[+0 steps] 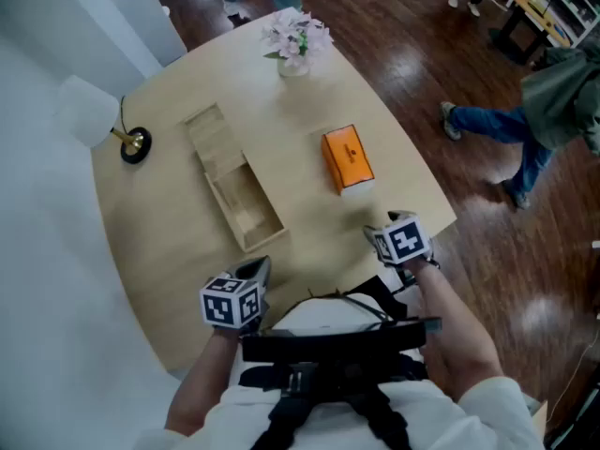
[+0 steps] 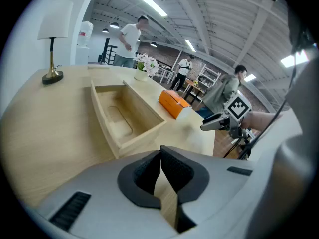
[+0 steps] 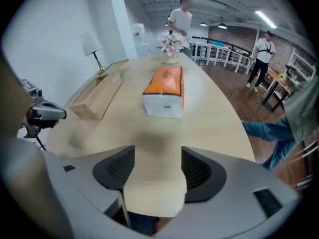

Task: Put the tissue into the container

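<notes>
Nearest: right gripper [image 3: 154, 180], jaws set well apart, nothing between them but bare table [image 1: 169, 279]; held over the near edge, nose tipped steeply down, forearm reaching in from the person's right.

Straight ahead of those open jaws: orange tissue box [image 3: 164, 89], flat on the table, apart from both grippers. Long axis running directly away from the right gripper, white short end facing it, so square to the jaw line, not across it. Judged within an easy forward reach of this hand and the nearer of the two hands to it by a clear margin.

To the other side: left gripper [image 2: 160, 176], jaws pressed fully together and empty, tilted down less steeply, also over the near table edge.

Ahead of the left gripper: wooden container [image 1: 261, 239], open-topped, its near end wall turned to that gripper, long axis leading away from it. Nothing to be seen in its open part.

Between box and container: bare table only; container lying to the left of the tissue box as met from the right gripper, roughly parallel to it.
</notes>
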`<state>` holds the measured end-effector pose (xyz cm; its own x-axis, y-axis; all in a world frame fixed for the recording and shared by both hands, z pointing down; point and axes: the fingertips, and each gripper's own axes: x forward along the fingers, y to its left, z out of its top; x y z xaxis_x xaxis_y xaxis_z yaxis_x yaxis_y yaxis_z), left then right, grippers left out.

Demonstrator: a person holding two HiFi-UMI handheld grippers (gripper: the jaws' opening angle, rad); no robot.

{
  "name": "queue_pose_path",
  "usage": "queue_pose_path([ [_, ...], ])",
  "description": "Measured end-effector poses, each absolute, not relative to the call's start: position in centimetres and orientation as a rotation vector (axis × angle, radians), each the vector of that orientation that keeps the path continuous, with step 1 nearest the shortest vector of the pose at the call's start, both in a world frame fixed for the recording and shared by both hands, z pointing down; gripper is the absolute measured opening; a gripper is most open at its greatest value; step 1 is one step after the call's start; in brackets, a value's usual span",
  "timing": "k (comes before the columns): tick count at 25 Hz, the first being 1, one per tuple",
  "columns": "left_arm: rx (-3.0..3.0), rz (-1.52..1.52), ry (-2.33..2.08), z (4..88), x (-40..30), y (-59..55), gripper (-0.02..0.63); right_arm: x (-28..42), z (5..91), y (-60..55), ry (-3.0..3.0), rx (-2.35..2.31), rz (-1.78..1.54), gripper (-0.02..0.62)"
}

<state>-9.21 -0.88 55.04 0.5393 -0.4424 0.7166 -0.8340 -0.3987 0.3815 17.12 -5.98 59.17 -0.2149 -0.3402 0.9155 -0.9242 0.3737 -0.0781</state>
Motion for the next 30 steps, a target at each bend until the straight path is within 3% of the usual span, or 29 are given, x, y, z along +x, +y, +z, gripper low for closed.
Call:
queue_pose_path([
  [10,2.105,0.433,-1.031,50.1,-6.0,-4.5,0.0,16.3,54.0,-15.9,-1.923,1.23,0.784,0.416],
  [14,2.1,0.378,-1.078,49.2,-5.8,-5.5,0.088,14.9,54.2,-19.3,-1.941,1.224,0.787,0.453],
  [30,2.027,0.384,-1.183,49.2,-7.5,-5.8,0.1,12.5,61.1,-22.4,-1.896,1.143,0.965,0.457],
])
